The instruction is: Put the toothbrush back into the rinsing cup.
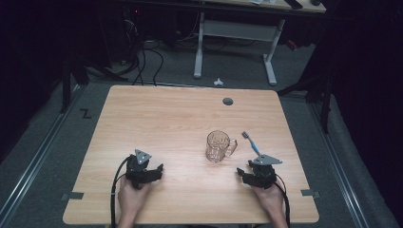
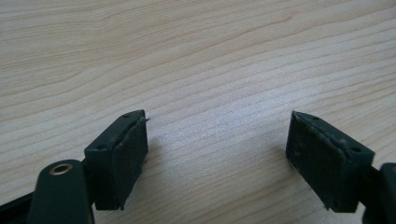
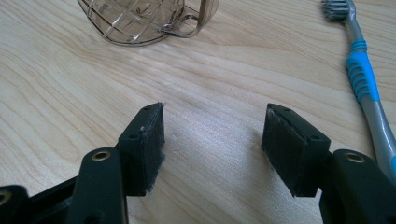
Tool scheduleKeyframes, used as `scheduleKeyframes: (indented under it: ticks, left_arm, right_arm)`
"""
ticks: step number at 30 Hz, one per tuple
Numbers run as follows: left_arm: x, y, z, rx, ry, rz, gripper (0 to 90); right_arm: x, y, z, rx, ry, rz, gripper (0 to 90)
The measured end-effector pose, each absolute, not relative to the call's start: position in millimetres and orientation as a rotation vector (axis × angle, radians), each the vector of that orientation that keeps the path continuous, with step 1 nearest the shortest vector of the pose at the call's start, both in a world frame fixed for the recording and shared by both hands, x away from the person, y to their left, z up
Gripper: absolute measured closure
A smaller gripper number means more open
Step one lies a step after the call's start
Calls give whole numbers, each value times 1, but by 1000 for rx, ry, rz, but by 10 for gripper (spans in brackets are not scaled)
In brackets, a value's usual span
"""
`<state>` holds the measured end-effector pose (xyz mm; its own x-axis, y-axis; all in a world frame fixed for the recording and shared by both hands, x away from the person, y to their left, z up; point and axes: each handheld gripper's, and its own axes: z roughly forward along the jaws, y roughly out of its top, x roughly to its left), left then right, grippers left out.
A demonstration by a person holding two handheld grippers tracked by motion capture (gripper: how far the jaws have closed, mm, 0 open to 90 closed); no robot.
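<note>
Two views with mug [image 3: 135, 21], toothbrush [image 3: 364, 74].

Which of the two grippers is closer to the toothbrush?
The right gripper. The blue and grey toothbrush lies just beyond it, beside the glass mug, while the left gripper sits far across the table.

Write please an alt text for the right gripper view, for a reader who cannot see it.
The right claw is open above a wooden table, holding nothing. Beyond it stands a clear patterned glass mug, and a blue and grey toothbrush lies at the right.
</note>
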<state>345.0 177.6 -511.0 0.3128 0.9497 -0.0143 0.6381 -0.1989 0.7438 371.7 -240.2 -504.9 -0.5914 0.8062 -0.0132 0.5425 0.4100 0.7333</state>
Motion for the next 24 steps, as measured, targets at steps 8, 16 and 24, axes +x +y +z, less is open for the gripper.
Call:
scheduleKeyframes:
  ticks: [8, 16, 24]
  left_arm:
    - [345, 178, -511, 1927, 1404, 609, 215]
    - [345, 178, -511, 1927, 1404, 608, 215]
    - [345, 178, -511, 1928, 1403, 608, 215]
  right_arm:
    - [372, -240, -505, 1156, 2305, 993, 390]
    - [372, -240, -505, 1158, 2304, 993, 390]
    - [371, -240, -505, 1165, 2301, 992, 392]
